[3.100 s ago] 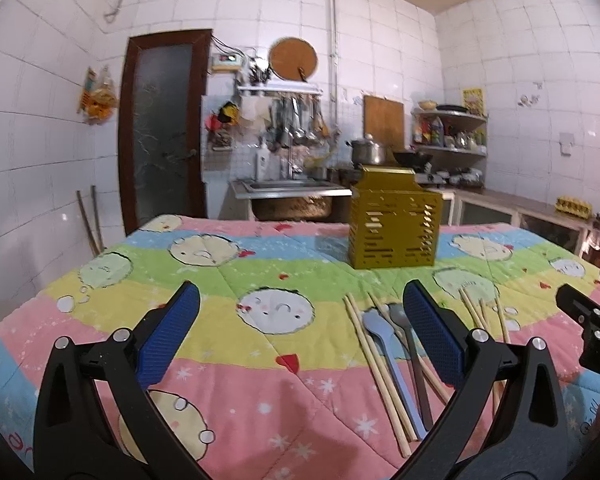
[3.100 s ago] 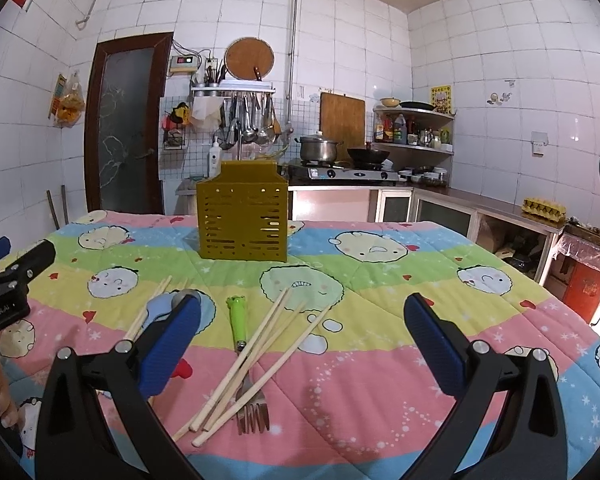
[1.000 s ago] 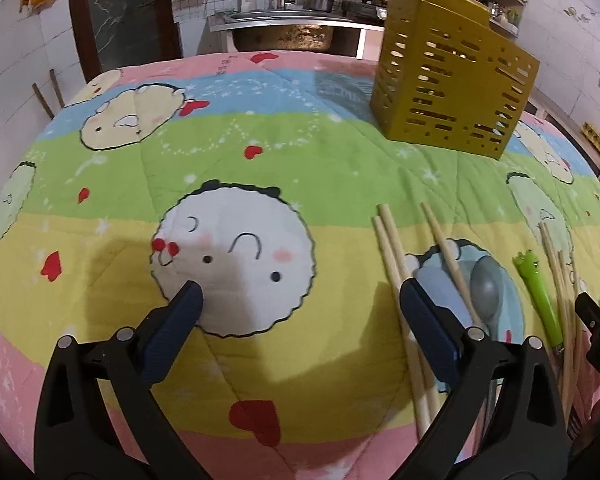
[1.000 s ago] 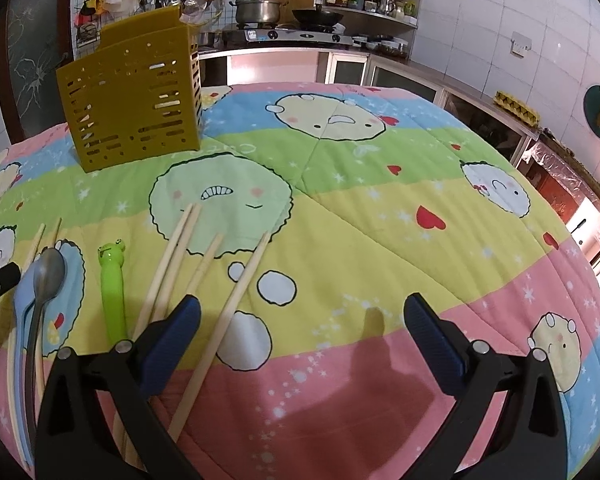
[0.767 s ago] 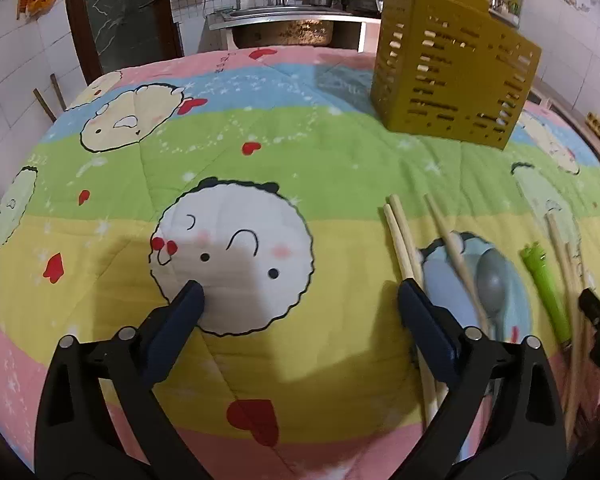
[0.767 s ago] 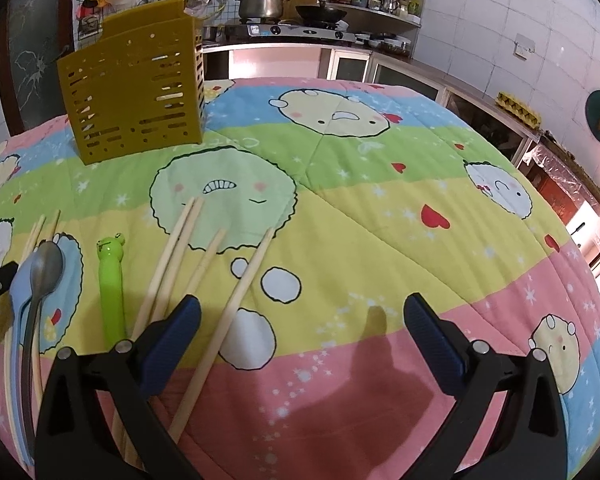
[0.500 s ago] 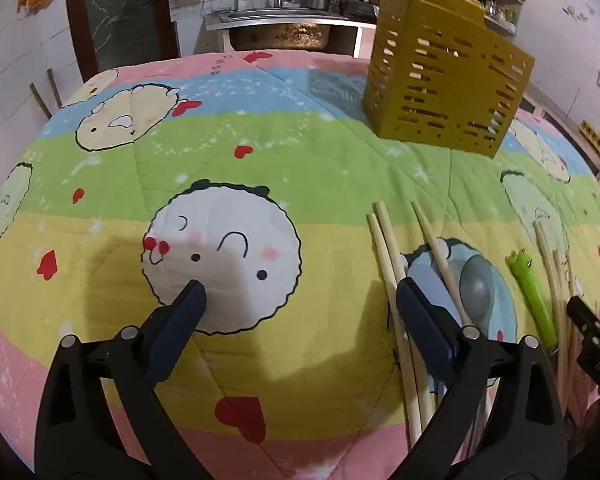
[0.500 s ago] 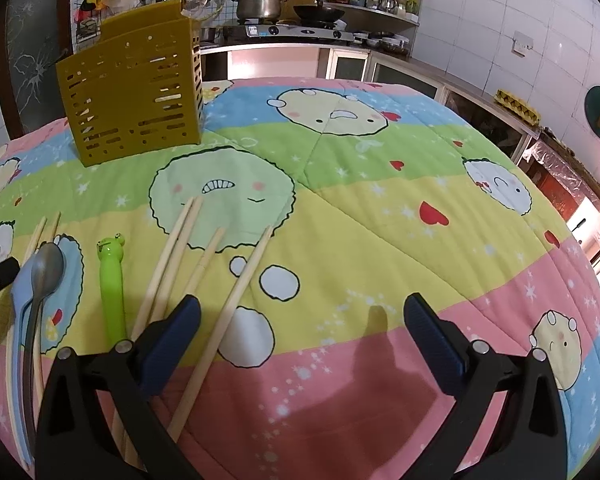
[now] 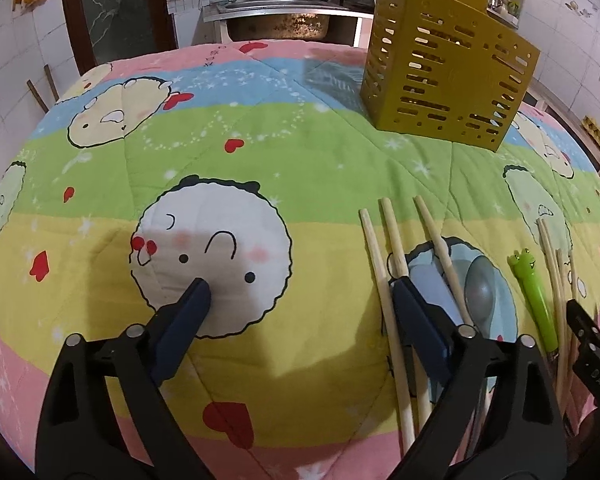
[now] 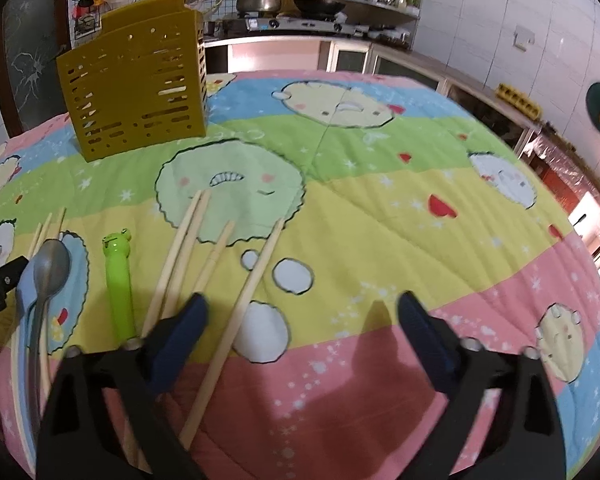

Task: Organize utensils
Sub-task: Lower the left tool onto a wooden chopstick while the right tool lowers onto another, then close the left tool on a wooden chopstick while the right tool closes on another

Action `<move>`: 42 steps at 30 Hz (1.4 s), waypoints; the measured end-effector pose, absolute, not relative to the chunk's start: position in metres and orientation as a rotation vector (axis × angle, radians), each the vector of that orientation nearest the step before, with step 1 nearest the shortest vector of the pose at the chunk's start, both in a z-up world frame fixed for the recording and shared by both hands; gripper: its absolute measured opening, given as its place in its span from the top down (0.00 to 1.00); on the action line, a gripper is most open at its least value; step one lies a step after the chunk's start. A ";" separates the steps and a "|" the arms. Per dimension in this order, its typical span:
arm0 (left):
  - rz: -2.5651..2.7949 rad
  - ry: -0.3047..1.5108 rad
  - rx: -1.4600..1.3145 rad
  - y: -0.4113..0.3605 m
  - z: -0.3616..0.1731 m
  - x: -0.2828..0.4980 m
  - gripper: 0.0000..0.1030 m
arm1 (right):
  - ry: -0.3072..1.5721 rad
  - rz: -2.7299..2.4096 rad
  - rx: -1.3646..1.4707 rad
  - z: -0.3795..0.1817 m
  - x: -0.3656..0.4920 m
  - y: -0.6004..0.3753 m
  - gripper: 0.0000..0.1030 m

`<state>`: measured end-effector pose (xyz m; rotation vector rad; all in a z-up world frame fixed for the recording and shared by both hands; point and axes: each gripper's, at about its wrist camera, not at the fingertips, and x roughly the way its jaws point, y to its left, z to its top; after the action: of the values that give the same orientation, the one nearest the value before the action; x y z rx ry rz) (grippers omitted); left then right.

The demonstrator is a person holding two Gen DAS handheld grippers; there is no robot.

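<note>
Your left gripper [image 9: 300,292] hangs over the bright quilt [image 9: 260,160] with its jaws wide but closing, and only the quilt's white cartoon face lies between them. Its right finger [image 9: 414,312] sits over 3 wooden chopsticks [image 9: 384,280]. Just beside them lie a blue spoon [image 9: 430,284], a grey metal spoon [image 9: 480,292] and a fork with a green frog handle [image 9: 534,296]. Your right gripper [image 10: 302,312] is wide too, and its jaws are closing. 1 chopstick [image 10: 240,312] lies on the quilt between them, not pinched. 3 more chopsticks [image 10: 180,252] lie by its left finger [image 10: 180,332]. The yellow utensil holder [image 10: 136,92] stands upright at the far side, well apart from the utensils.
</note>
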<state>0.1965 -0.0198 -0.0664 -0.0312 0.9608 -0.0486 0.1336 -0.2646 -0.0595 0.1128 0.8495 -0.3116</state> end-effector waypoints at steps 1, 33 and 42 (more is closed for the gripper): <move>-0.049 0.964 -0.033 -0.021 -0.066 0.197 0.19 | 0.857 -0.298 0.136 -0.061 0.135 -0.265 0.23; -0.110 0.962 -0.133 -0.027 -0.056 0.220 0.96 | 0.803 -0.189 0.244 -0.042 0.159 -0.270 0.93; -0.152 0.836 -0.161 -0.017 -0.022 0.193 0.96 | 0.644 -0.136 0.281 -0.005 0.140 -0.279 0.94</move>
<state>0.1933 -0.0174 -0.0222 -0.1609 0.8365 -0.1520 0.1396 -0.2792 -0.0054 0.2810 0.6438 -0.1360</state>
